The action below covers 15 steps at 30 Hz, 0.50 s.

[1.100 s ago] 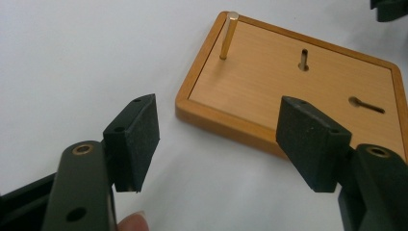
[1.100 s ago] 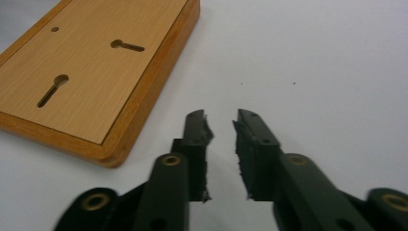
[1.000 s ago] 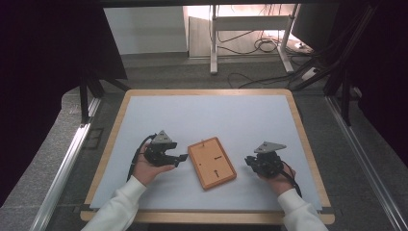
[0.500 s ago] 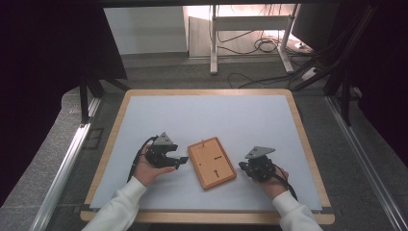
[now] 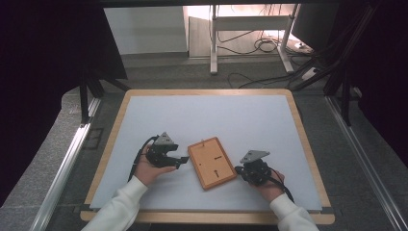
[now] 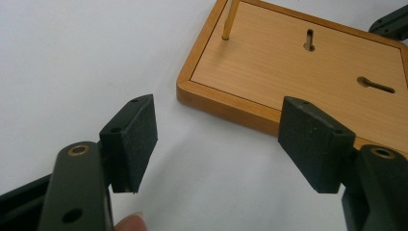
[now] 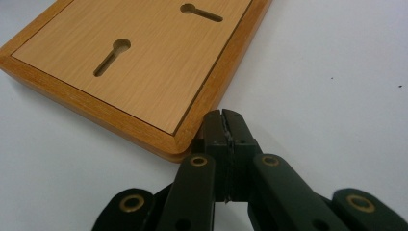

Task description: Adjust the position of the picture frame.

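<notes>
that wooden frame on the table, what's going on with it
A person works at a flat orange-brown wooden picture frame lying back side up on the white table mat, with a black handheld gripper in each hand. The left gripper has its jaws open, pointed at the frame's near edge without touching it. The right gripper has its jaws shut with nothing between them, their tips at the frame's corner.
</notes>
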Available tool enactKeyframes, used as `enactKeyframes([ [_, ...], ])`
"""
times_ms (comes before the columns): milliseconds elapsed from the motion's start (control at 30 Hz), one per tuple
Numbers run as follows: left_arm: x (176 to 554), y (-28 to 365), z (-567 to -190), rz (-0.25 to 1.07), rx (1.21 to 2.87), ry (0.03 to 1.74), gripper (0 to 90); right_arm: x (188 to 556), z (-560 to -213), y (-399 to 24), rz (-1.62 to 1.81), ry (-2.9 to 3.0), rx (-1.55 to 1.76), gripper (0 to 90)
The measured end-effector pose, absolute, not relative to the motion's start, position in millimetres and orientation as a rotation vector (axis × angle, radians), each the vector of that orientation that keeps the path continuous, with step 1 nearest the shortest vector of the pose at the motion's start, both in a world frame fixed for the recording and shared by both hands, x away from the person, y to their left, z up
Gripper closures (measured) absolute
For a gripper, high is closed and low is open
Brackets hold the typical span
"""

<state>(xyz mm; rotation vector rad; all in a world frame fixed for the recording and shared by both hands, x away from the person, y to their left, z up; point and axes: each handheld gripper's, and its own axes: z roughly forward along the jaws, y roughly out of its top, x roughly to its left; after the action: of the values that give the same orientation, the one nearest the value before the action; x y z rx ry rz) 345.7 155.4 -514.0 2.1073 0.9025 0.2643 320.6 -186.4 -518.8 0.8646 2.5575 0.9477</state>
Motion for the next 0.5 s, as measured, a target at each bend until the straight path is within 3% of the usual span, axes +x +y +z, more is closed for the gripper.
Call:
enactKeyframes([
  [500, 348, 157, -513, 0.260, 2.095, 0.905, 29.8, 309, -518, -183, 0.977, 2.580, 0.902, 90.0],
])
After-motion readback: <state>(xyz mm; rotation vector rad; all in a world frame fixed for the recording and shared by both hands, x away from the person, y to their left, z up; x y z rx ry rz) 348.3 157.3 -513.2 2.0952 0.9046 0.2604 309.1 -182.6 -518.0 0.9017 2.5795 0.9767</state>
